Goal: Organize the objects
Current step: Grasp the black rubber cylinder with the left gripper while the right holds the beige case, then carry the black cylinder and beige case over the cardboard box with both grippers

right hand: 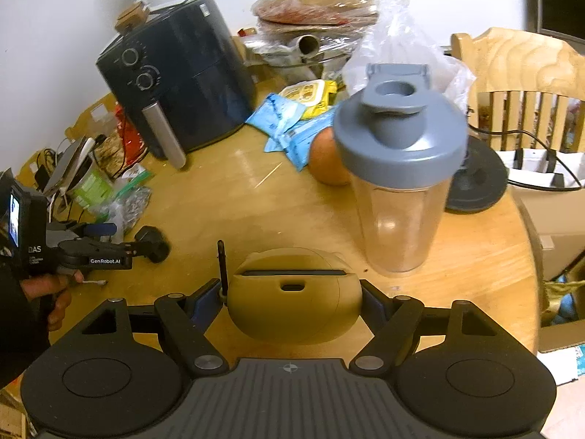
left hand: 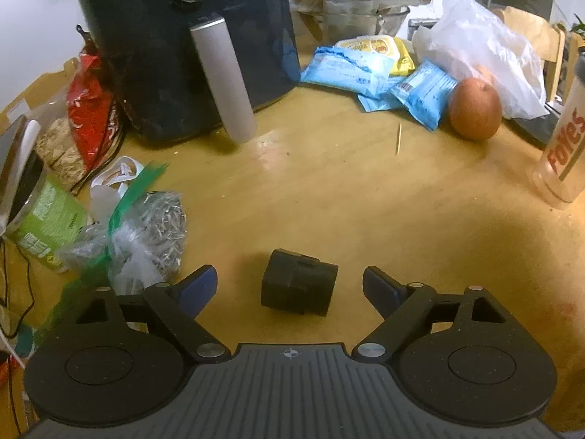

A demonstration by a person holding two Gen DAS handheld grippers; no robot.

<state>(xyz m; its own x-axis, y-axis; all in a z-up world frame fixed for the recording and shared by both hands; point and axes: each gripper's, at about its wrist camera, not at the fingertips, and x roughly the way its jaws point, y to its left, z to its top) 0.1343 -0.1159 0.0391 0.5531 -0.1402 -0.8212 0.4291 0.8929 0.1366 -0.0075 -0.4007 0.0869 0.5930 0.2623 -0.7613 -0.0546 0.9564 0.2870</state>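
Observation:
In the left wrist view a small black box-shaped block (left hand: 303, 292) lies on the wooden table (left hand: 329, 190). My left gripper (left hand: 289, 270) is open, with one blue-padded finger on each side of the block and a clear gap on both sides. In the right wrist view my right gripper (right hand: 290, 289) is shut on a rounded tan case (right hand: 292, 318) with a slot on its top; a thin black stick (right hand: 221, 259) stands at the case's left. That view also shows the left gripper (right hand: 131, 237) at the far left, held by a person's hand (right hand: 55, 292), by the black block (right hand: 157, 245).
A dark air fryer (left hand: 190, 47) stands at the back left. A clear shaker bottle with a grey lid (right hand: 398, 168) stands just ahead of the tan case. Also about: a round brownish fruit (left hand: 475, 108), blue packets (left hand: 365, 73), a bag of metal bits (left hand: 157, 230), a toothpick (left hand: 398, 139), a wooden chair (right hand: 523, 84).

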